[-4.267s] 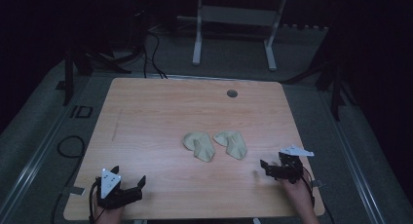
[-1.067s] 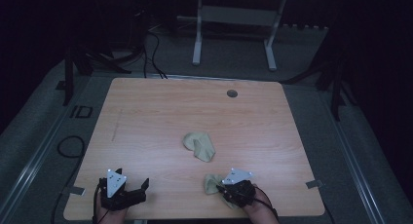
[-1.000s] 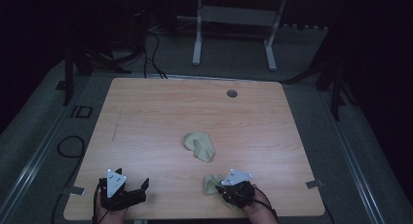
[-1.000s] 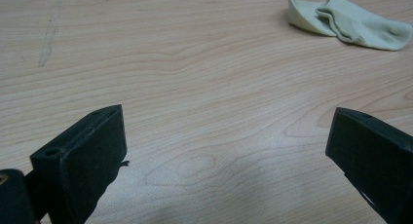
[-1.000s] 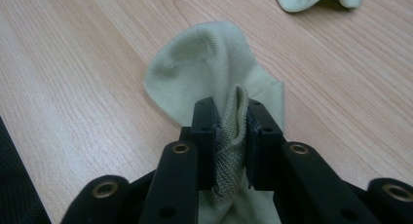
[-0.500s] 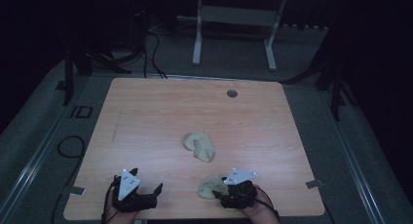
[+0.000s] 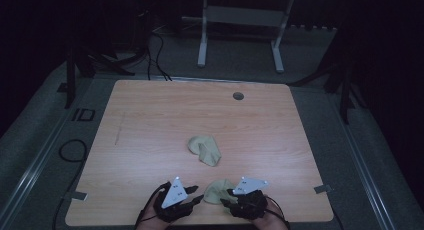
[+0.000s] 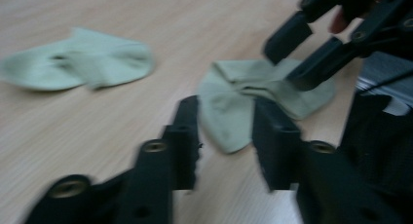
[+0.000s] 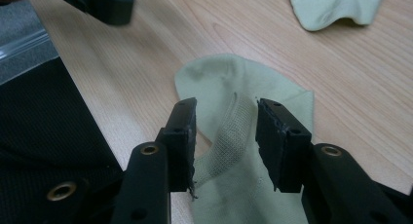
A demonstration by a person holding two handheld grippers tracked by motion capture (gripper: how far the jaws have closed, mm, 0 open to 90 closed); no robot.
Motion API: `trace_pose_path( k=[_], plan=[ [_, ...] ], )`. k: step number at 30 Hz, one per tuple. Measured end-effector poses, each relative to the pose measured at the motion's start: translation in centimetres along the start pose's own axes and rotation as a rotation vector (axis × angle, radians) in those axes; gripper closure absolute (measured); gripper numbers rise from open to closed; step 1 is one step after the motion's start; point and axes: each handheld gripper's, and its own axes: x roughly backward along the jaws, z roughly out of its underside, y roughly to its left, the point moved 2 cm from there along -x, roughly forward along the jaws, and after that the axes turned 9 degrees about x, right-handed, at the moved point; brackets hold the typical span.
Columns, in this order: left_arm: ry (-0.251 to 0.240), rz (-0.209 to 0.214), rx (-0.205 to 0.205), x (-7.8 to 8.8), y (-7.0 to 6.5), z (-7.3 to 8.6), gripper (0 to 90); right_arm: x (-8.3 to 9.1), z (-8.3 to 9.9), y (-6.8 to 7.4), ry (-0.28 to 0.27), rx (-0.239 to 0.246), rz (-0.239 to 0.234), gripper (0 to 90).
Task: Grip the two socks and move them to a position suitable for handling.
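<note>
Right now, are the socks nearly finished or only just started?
Only just started, it seems. One sock already lies at the near edge, between the left gripper and the right gripper. Both sets of jaws have just been closing, each with a bit of it between them, though neither clearly pinches yet. The other sock waits untouched mid-table; any pairing or folding is left.

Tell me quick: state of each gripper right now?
Left gripper: open, jaws just been closing, near sock between them, not pinched.
Right gripper: open over that sock's cuff, jaws just been closing, no pinch visible.
</note>
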Motion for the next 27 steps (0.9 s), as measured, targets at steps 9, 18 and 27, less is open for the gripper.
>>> trace_pose_path(
  k=[9, 18, 27],
  plan=[
    [0.129, 0.013, -0.060, -4.5, -0.8, -0.9, 87.7, -1.4, -0.3, 0.2, 0.025, 0.015, 0.002, 62.0],
    [0.211, -0.001, -0.077, -5.9, 0.0, -0.3, 89.0, -2.4, 0.7, 0.2, 0.090, 0.020, 0.017, 74.6],
    [0.195, 0.005, -0.062, -5.9, 0.5, -0.2, 89.1, -0.7, 0.4, -0.4, 0.048, 0.001, 0.013, 82.9]
  ],
)
